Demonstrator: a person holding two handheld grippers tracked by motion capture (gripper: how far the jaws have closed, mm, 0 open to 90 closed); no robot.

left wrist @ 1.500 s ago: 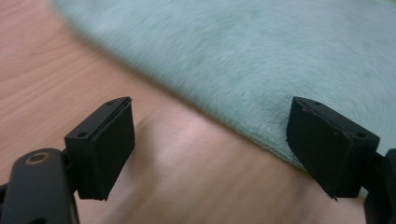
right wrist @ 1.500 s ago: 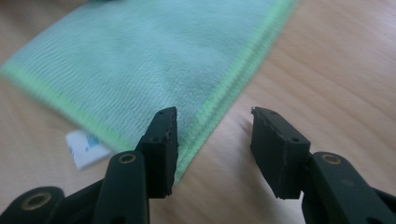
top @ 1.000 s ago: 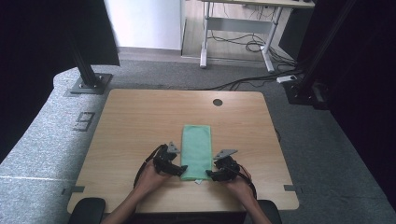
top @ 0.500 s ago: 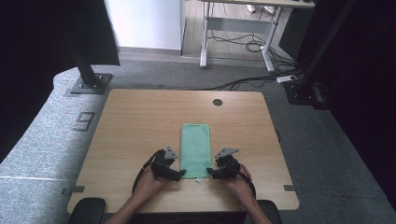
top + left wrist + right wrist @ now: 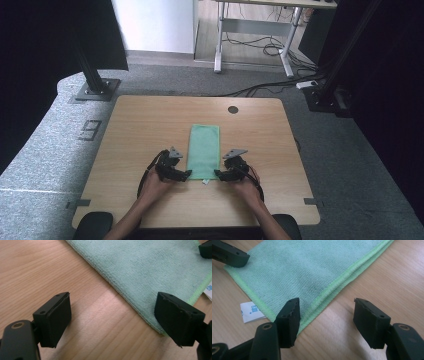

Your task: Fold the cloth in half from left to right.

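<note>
Item: folded green cloth (image 5: pixel 204 151), flat on my table (image 5: pixel 140 125). Left gripper (image 5: pixel 186 174) and right gripper (image 5: pixel 218 174), jaws apart, straddle its near corners.

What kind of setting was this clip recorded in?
Probably a lab or office workroom: a wooden desk with a cable hole on grey carpet, metal stand bases beside it, and another desk with loose cables behind.

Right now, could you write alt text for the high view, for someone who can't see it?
A person's hands hold the left gripper and right gripper, jaws open, at the two near corners of a folded green cloth lying flat on a wooden table. A small white tag sticks out from the cloth's near edge.
</note>
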